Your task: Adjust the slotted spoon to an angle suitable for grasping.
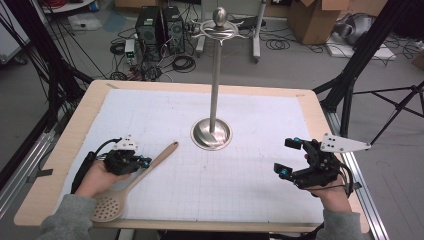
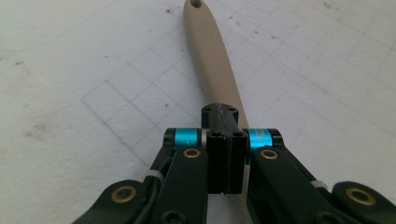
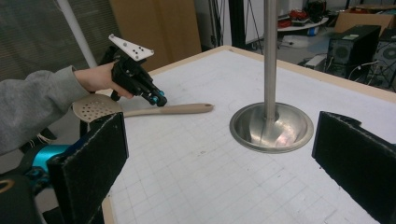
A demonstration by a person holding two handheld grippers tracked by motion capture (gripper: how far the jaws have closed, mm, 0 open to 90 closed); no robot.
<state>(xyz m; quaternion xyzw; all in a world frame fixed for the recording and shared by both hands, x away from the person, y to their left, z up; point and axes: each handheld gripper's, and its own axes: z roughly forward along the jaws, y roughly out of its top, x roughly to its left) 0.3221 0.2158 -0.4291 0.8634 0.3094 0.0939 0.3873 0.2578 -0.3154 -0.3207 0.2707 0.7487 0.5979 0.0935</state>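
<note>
Slotted spoon (image 1: 134, 181) handle pinched in left gripper (image 2: 223, 140); right gripper (image 1: 289, 157) gapes wide, empty.

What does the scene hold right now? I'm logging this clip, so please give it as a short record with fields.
surface: table with a white grid mat
tool: beige slotted spoon, lying flat, handle toward the stand
stand: metal utensil stand, upright, hooks bare
left gripper: shut on the spoon's handle
right gripper: open, holding nothing, apart from the stand
</note>
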